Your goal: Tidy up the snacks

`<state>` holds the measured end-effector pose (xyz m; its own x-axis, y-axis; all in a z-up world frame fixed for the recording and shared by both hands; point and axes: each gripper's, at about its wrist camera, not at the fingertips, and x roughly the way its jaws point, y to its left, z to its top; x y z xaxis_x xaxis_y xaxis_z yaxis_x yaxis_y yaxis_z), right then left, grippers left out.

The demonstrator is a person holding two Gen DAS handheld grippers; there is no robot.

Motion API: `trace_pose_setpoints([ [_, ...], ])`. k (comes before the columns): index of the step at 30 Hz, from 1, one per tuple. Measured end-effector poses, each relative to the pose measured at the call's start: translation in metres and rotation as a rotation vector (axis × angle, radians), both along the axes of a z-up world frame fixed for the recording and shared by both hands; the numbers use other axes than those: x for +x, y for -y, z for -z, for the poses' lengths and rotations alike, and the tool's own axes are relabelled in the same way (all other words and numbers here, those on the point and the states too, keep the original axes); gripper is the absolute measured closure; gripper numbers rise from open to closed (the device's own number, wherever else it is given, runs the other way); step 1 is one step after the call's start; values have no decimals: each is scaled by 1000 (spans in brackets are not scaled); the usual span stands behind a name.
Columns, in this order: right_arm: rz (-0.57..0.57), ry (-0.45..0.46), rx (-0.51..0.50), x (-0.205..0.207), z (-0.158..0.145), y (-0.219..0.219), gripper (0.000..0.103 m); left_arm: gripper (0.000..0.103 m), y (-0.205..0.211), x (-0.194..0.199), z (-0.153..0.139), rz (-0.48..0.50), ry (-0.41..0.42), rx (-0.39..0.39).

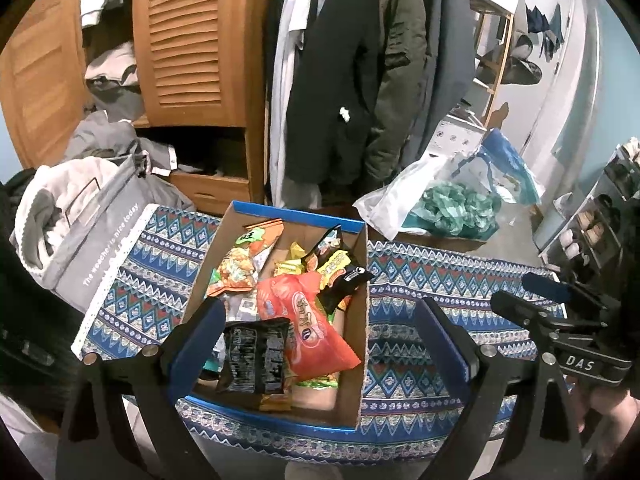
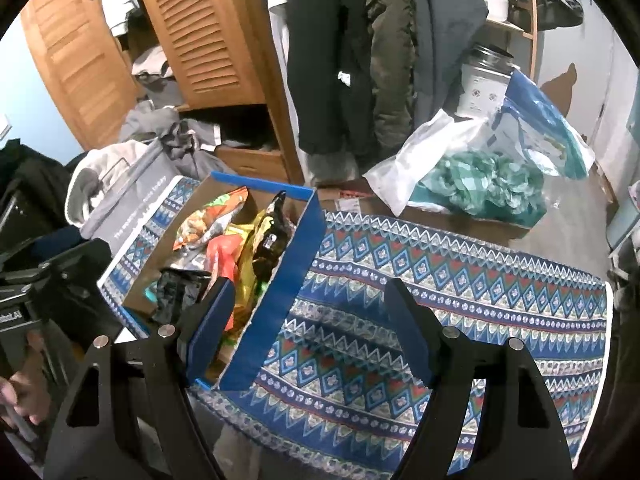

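A blue-edged cardboard box [image 1: 362, 320] full of snack packets sits on a patterned cloth-covered table [image 1: 420, 280]. On top lie an orange-red packet [image 1: 308, 320], a black packet [image 1: 254, 356] and a green-orange bag [image 1: 236, 268]. My left gripper [image 1: 320, 336] is open and empty, its fingers astride the box's near right part. My right gripper [image 2: 308, 320] is open and empty over the cloth [image 2: 440, 280], just right of the box [image 2: 288, 280]. The right gripper also shows in the left wrist view [image 1: 560, 312].
A grey laundry bag [image 1: 92, 240] of clothes stands left of the table. White and blue plastic bags [image 1: 452, 196] lie on a box behind the table. A wooden louvred wardrobe [image 1: 192, 40] and hanging coats [image 1: 360, 80] stand beyond.
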<state>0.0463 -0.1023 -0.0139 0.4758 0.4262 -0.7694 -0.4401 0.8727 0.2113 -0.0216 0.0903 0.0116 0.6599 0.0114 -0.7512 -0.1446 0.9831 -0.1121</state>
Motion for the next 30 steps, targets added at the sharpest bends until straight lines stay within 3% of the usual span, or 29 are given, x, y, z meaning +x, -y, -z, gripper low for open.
trace_pose_setpoints([
  [30, 12, -3, -11, 2, 1, 4, 27, 7, -1, -1, -4, -27, 6, 0],
])
